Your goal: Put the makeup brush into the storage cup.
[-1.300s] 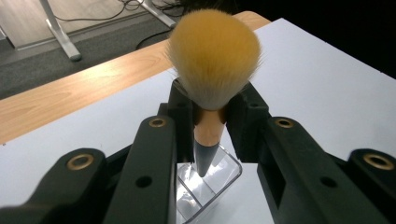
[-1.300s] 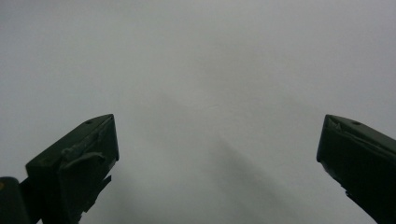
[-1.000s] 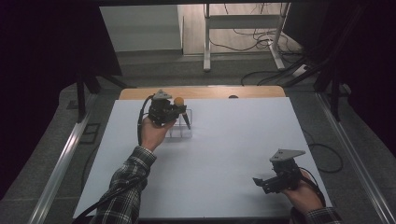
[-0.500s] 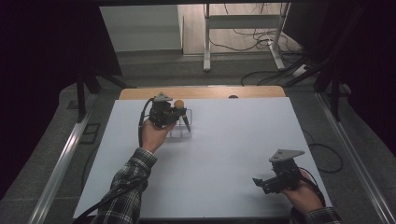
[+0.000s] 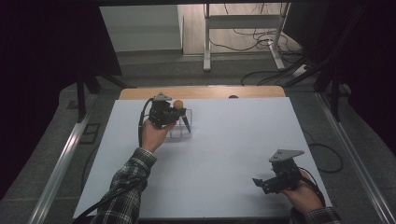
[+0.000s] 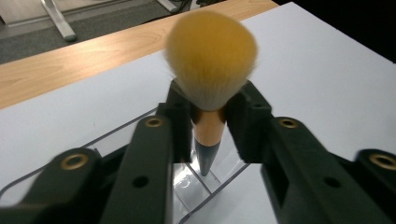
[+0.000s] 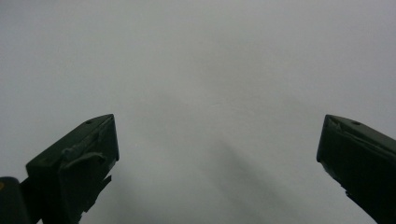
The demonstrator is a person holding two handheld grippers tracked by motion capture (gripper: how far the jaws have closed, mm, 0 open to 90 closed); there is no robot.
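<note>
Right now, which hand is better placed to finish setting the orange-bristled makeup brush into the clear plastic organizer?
Left. The left gripper brackets the orange-bristled makeup brush upright above the clear plastic organizer; its jaws have just been opening. The right gripper sits open, far away.

This looks like a lab or recording room, not a home. A plain white table [image 5: 224, 158] with a bare wooden strip [image 5: 201, 92] along its far edge stands on grey carpet [image 5: 154, 65], ringed by metal rails [image 5: 60, 158] and black curtains [image 5: 42, 70] at both sides. Beyond the far edge, loose cables [image 5: 252, 37] trail over the floor around the metal legs of a stand [image 5: 243, 23].
</note>
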